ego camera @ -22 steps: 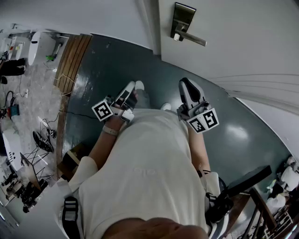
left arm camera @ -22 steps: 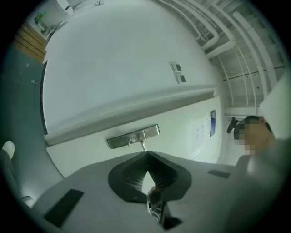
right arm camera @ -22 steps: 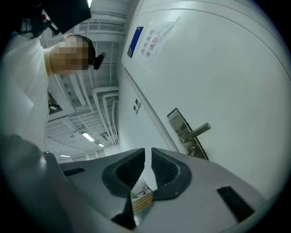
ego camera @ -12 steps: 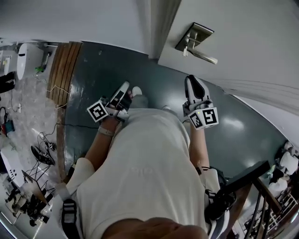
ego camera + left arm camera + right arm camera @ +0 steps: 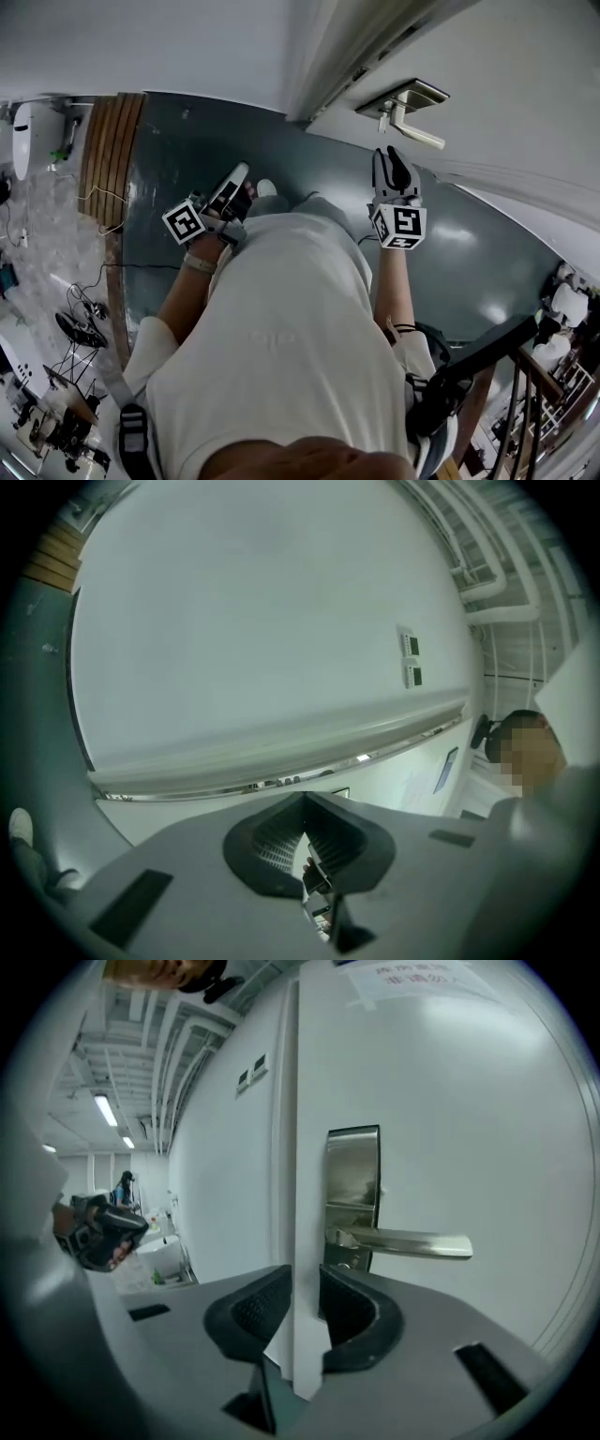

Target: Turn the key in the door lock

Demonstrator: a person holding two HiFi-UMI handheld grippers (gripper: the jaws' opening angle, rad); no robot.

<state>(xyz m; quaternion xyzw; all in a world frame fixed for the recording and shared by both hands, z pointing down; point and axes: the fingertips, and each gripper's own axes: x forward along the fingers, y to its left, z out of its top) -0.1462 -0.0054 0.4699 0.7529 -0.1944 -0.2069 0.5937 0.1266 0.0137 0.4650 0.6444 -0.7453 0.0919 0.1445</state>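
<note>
Right tongs [image 5: 305, 1283], parted, hover just short of the lock plate [image 5: 353, 1185].

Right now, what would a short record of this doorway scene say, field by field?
Place: a person facing a white door
Door hardware: metal lock plate with lever handle
Key: none that I can make out
Right claw: open, empty, aimed at the door's edge beside the plate, not touching it
Left claw: tips together, empty, facing a plain wall
Task stage: lock not yet reached
</note>
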